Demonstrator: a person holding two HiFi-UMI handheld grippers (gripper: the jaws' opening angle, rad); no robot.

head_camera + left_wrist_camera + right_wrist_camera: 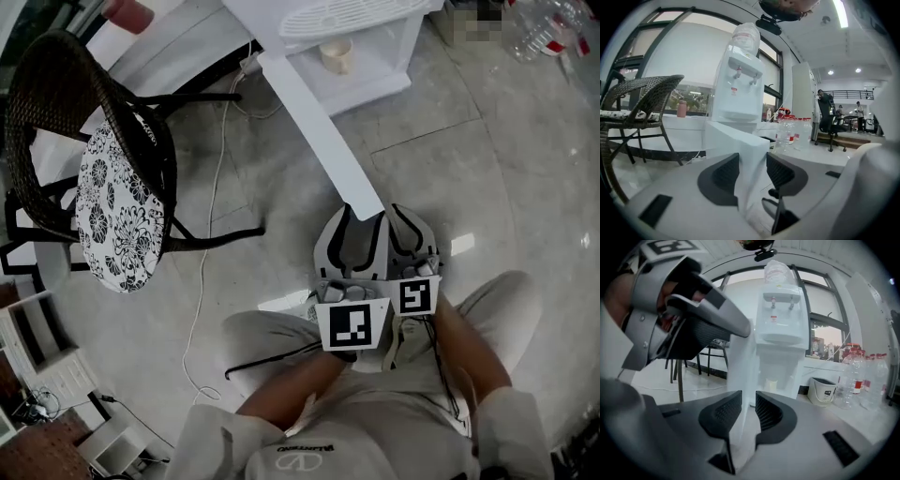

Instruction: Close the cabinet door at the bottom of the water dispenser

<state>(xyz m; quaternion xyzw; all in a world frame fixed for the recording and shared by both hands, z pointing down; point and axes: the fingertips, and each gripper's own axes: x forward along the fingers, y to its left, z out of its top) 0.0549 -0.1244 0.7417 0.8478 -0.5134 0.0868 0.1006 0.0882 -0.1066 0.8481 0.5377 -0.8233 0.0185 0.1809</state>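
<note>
1. Item: cabinet door [317,120], white, at the foot of the water dispenser [740,89]. It stands swung well open, and in the head view it runs as a long slab from the dispenser base down towards the person. Its free edge lies at the tongs.
2. Cabinet: open and lit, with a small cup [337,54] on its shelf.
3. Left tongs [752,160]: spread wide and astride the free edge of the door, one pad on each face. No firm pinch is evident.
4. Right tongs [748,401]: set to a narrow gap and just beside the left pair. The door edge shows in line with the gap, but the head view puts this pair a little to the side of the door end. Judged to be holding nothing.
5. Surroundings: a wicker chair [56,122] with a patterned cushion stands well apart on the tiled floor [469,169], and water bottles stand near the dispenser.
6. Step in hand (judgement): the door's free edge has been engaged and the closing swing is not yet made.
7. Next move (judgement): press against the outer face and carry the edge round in an arc on its hinge. Draw the inner pad clear before the door meets the frame, or it may be trapped.
</note>
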